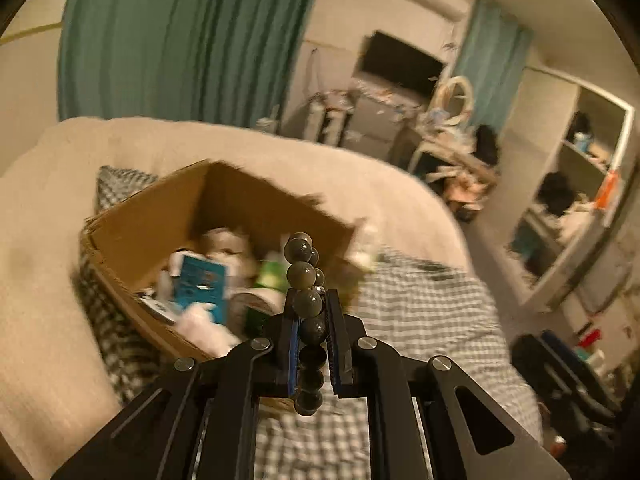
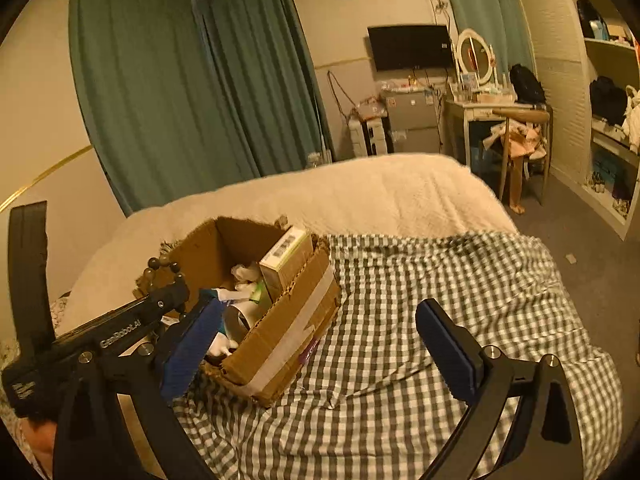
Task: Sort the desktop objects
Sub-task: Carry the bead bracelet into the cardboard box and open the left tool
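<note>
Beaded bracelet [image 1: 307,304] sits clamped in the left gripper [image 1: 314,312] jaws; cardboard box [image 2: 280,332] contents are a blur. Right gripper [image 2: 320,344] jaws spread wide.

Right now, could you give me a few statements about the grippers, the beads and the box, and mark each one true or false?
1. The left gripper is shut on a bead bracelet. True.
2. The right gripper holds a small carton. False: its jaws stand wide apart with nothing between them.
3. The cardboard box sits on a checked cover on the bed. True.
4. The cardboard box is empty. False: it holds several things, among them a barcoded carton leaning at one wall.
5. The bead bracelet already lies in the box. False: it is clamped in the left gripper, near the box.
</note>
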`<state>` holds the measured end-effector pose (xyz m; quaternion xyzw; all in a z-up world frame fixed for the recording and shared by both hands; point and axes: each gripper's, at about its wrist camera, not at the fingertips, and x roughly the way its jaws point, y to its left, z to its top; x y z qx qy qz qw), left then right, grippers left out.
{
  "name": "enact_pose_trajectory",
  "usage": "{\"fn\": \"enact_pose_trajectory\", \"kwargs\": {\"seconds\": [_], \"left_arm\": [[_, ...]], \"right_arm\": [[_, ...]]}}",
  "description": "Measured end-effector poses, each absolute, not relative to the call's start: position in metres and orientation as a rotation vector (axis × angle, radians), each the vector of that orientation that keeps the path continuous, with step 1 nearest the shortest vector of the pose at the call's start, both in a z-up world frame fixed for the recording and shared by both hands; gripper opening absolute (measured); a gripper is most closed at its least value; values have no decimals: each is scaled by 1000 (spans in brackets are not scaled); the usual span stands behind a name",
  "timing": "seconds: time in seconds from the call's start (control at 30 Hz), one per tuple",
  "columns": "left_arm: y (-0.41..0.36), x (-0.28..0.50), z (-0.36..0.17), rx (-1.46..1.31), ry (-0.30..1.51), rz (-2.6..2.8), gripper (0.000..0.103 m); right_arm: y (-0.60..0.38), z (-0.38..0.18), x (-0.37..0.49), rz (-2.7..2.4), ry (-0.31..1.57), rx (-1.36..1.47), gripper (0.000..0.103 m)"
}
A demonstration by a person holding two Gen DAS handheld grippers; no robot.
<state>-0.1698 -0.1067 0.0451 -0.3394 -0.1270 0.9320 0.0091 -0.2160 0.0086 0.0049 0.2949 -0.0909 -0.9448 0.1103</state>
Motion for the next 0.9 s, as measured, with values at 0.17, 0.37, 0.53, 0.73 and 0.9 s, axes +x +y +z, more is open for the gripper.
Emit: {"fn": "enact_pose_trajectory", "kwargs": {"seconds": [0.17,0.37,0.53,0.73,0.9], "left_arm": [[-118,-198,14,-1151,-284,2974,18],[-128,-201,0,-1141,-287,2987,100],[-139,-184,-4,-1160,-416,3015,103],[-126,-132,-31,-1167,-471,3105,103],[-109,-107,-58,-1207,-526,3042,103]], "right_arm": [[-3,-29,-260,-2745,-239,1008,98],[-5,-49,-283,-2775,-200,1081,102],[-4,-54,-269,-2809,-126,1089,102],[11,-64,-212,-2912,-96,1077,102],[33,-93,-185,-2899,-184,1117,102]]}}
